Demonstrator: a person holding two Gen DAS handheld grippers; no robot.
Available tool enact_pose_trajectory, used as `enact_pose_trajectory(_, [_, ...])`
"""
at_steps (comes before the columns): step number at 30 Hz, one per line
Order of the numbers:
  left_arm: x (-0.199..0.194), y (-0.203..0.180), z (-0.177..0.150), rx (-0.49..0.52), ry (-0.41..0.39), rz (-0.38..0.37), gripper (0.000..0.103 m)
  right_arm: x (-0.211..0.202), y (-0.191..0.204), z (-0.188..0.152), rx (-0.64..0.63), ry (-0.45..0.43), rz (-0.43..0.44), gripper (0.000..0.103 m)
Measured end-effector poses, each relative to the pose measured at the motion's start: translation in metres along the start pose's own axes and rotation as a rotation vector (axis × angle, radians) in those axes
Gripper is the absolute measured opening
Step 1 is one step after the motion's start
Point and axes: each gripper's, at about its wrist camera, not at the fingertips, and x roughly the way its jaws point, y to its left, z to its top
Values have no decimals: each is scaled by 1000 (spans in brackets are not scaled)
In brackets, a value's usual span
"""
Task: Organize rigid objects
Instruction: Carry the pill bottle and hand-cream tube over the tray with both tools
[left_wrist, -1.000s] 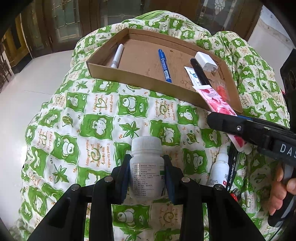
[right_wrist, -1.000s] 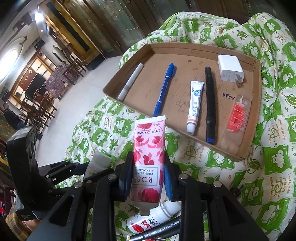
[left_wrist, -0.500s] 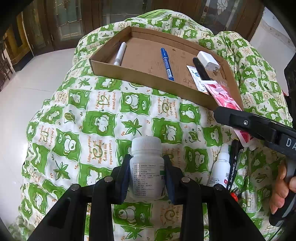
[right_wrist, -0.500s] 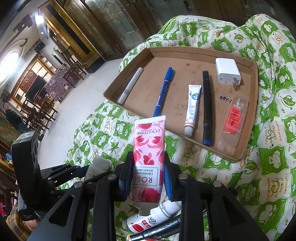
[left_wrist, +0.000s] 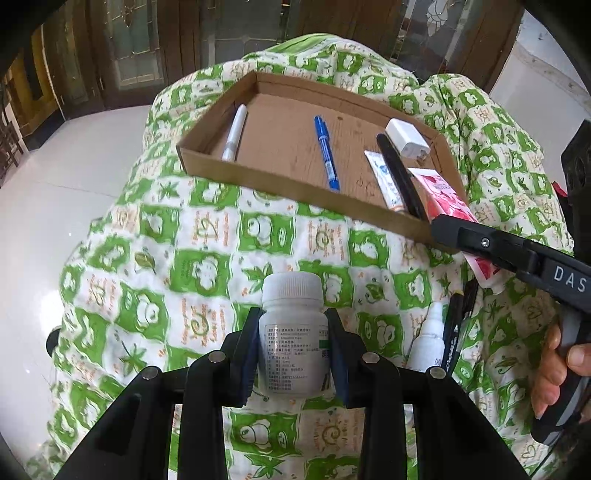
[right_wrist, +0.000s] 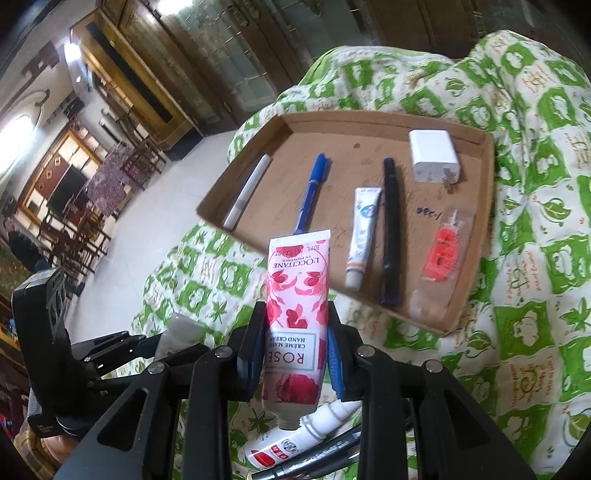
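Observation:
My left gripper (left_wrist: 291, 354) is shut on a white pill bottle (left_wrist: 293, 332), held upright above the green patterned cloth. My right gripper (right_wrist: 295, 354) is shut on a pink rose hand cream tube (right_wrist: 297, 314), held short of the near edge of the cardboard tray (right_wrist: 469, 273). The tray (left_wrist: 207, 168) holds a white pen (right_wrist: 246, 192), a blue pen (right_wrist: 310, 195), a small white tube (right_wrist: 362, 236), a black pen (right_wrist: 390, 229), a white charger (right_wrist: 434, 155) and an orange item in a clear packet (right_wrist: 441, 254). The right gripper and tube also show in the left wrist view (left_wrist: 448, 199).
A small white dropper bottle (right_wrist: 303, 432) and black pens (right_wrist: 325, 454) lie on the cloth under my right gripper. They also show in the left wrist view (left_wrist: 428, 339). The cloth (left_wrist: 147, 258) drapes over a rounded surface and drops to a white tiled floor (left_wrist: 44, 206) on the left.
Both grippers have drawn back and up from the tray with their objects still held. The tray now looks farther away in both views.

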Motion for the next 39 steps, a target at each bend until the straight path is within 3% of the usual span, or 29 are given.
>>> enact_pose_trajectory(13, [-15, 9, 31, 14, -36, 16, 35, -36, -63, 26, 193, -120, -9, 28])
enact_pose_trajectory(24, [-3, -11, 78, 99, -41, 27, 35, -22, -61, 32, 182, -81, -5, 28])
enact_pose_trajectory(32, [23, -12, 117, 113, -20, 32, 35, 14, -67, 63, 215, -24, 43, 28])
enact_pose_trajectory(39, [48, -3, 143, 108, -1, 46, 35, 45, -53, 91, 158, 12, 32, 28])
